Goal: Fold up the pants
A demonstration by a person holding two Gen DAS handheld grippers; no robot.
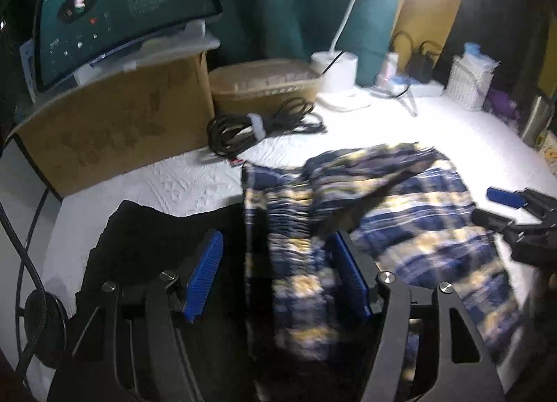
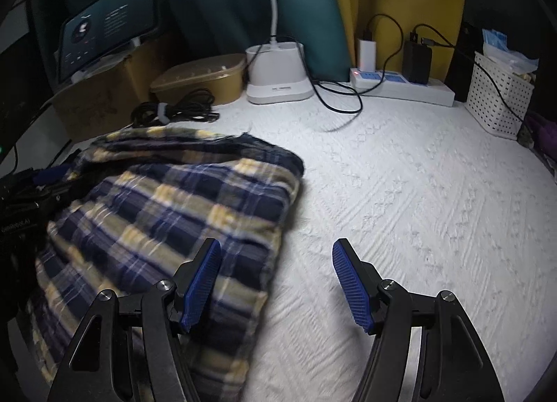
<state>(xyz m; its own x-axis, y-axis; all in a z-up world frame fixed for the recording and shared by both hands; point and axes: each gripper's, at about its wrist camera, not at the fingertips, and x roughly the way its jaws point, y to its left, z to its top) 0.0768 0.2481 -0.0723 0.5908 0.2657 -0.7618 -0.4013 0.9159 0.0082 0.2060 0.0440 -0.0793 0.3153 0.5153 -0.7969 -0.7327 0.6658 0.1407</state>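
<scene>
Lying rumpled on the white bedspread (image 2: pixel 400 193), just in front of the cable bundle (image 1: pixel 257 125): plaid pants (image 1: pixel 383 214), soft, light, likely floppy. Best pinched at a hem corner. Left gripper (image 1: pixel 276 276) and right gripper (image 2: pixel 276 283) both spread wide, empty.

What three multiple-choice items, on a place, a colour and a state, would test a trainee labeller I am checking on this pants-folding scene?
1. Where does the coiled black cable lie?
A. in the white basket
B. on the bedcover in front of the tan container
C. on the pants

2. What colours are the pants?
A. plain red
B. navy and yellow plaid
C. solid grey

3. How do the right gripper's jaws stand?
A. shut on the pants
B. shut on nothing
C. open, holding nothing

Key: 1 B, the coiled black cable lies before the tan container. 2 B, the pants show that plaid. 3 C, the right gripper has bare bedcover between its pads.
</scene>
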